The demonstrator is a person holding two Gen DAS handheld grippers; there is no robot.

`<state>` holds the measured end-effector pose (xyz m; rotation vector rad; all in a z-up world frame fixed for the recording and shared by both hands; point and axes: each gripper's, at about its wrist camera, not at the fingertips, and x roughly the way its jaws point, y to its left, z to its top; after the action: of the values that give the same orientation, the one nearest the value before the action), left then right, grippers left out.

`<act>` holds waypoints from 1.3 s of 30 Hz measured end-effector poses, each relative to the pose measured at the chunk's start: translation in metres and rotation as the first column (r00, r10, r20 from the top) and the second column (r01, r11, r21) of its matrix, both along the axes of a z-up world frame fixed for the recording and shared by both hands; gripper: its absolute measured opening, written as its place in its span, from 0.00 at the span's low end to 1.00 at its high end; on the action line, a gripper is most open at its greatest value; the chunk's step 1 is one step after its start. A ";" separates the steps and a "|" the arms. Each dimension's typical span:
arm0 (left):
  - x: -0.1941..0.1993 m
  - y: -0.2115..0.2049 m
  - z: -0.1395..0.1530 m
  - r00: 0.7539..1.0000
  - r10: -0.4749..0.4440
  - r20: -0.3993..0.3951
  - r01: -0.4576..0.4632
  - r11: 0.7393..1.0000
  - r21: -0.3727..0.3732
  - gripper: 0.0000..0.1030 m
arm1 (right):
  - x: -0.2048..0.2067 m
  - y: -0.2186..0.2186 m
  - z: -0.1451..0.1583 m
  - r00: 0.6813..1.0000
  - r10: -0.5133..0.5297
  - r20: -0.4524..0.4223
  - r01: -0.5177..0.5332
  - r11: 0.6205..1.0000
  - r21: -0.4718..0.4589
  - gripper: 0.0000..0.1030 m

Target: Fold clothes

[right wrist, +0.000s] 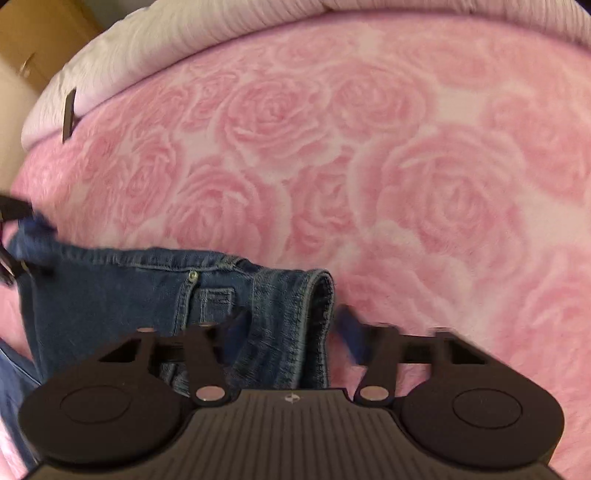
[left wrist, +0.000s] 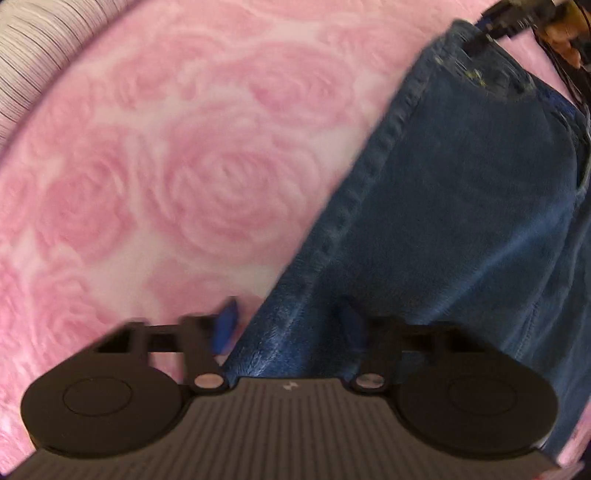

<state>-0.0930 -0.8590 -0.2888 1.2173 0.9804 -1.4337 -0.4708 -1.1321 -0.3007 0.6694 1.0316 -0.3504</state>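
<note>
Jeans (right wrist: 122, 295): blue denim, flat on the pink rose blanket (right wrist: 369, 166), at 7 o'clock in the right wrist view; left claw (left wrist: 288, 325) spread astride the side seam; right claw (right wrist: 291, 332) spread astride the waistband corner, neither pinching; striped white bedding (right wrist: 184, 48) at 12 o'clock.

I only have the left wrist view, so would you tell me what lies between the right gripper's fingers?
Observer: The folded waistband end of the jeans lies between the right gripper's fingers; the pads are not pressing it.
Operator: What marks that end?
Observer: A metal stud and a small stitched pocket show beside it.
Operator: Is anything else around?
Observer: A brown box-like thing stands past the white quilt, at the top left.
</note>
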 end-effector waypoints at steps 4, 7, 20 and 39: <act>-0.011 -0.002 0.019 0.997 -0.034 0.075 0.041 0.994 -0.098 0.04 | -0.017 -0.002 0.023 0.998 -0.024 0.064 0.025 0.999 -0.020 0.20; -0.003 -0.020 0.041 0.996 0.030 0.083 -0.010 0.974 -0.226 0.08 | -0.043 -0.016 0.044 0.982 -0.143 0.122 0.152 0.986 -0.066 0.20; 0.019 -0.034 0.044 0.958 0.256 0.127 -0.202 0.921 -0.334 0.46 | -0.053 0.009 0.049 0.979 -0.203 0.034 0.205 0.946 -0.249 0.53; -0.064 0.218 0.029 0.866 0.493 -0.076 -0.499 0.855 -0.142 0.48 | 0.048 0.263 0.048 0.933 0.360 0.018 -0.347 0.910 -0.226 0.41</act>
<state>-0.1567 -0.6410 -0.2599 0.7457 1.0886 -1.0955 -0.4228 -0.8692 -0.2526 0.2822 1.0167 -0.1223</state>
